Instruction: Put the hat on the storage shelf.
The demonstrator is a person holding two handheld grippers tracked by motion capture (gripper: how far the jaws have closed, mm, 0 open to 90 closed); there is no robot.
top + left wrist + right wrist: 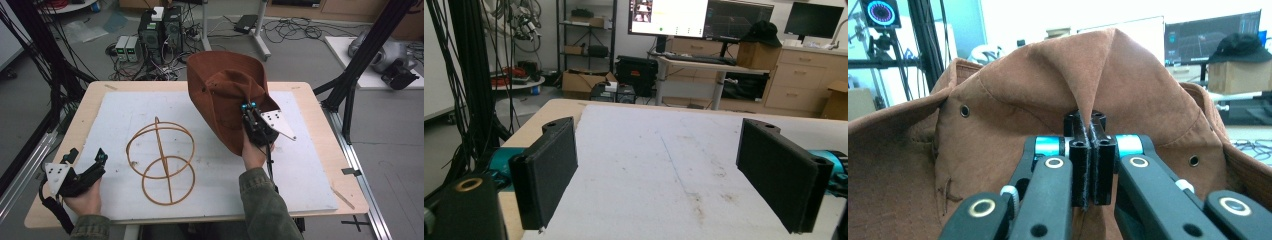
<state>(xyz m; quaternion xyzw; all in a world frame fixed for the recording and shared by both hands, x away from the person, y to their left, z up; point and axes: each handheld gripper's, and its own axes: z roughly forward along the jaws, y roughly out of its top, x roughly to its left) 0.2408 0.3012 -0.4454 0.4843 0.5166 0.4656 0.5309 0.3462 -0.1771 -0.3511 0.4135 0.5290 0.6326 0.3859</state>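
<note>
A brown fabric hat (225, 90) hangs in the air above the right half of the white mat (310, 170). My right gripper (248, 107) is shut on a pinched fold of the hat's crown (1088, 95), its pads (1080, 160) pressed together with cloth between them. A wooden hoop stand (161, 159), made of thin crossed rings, rests on the mat's centre left. My left gripper (101, 161) sits at the table's near left corner, held low and open, its two black pads (551, 170) wide apart with nothing between them.
The wooden table (90, 105) carries the white mat. Black frame posts (350, 85) stand at the right and cable bundles (45, 60) at the left. Computers and cables (160, 35) crowd the floor beyond the far edge.
</note>
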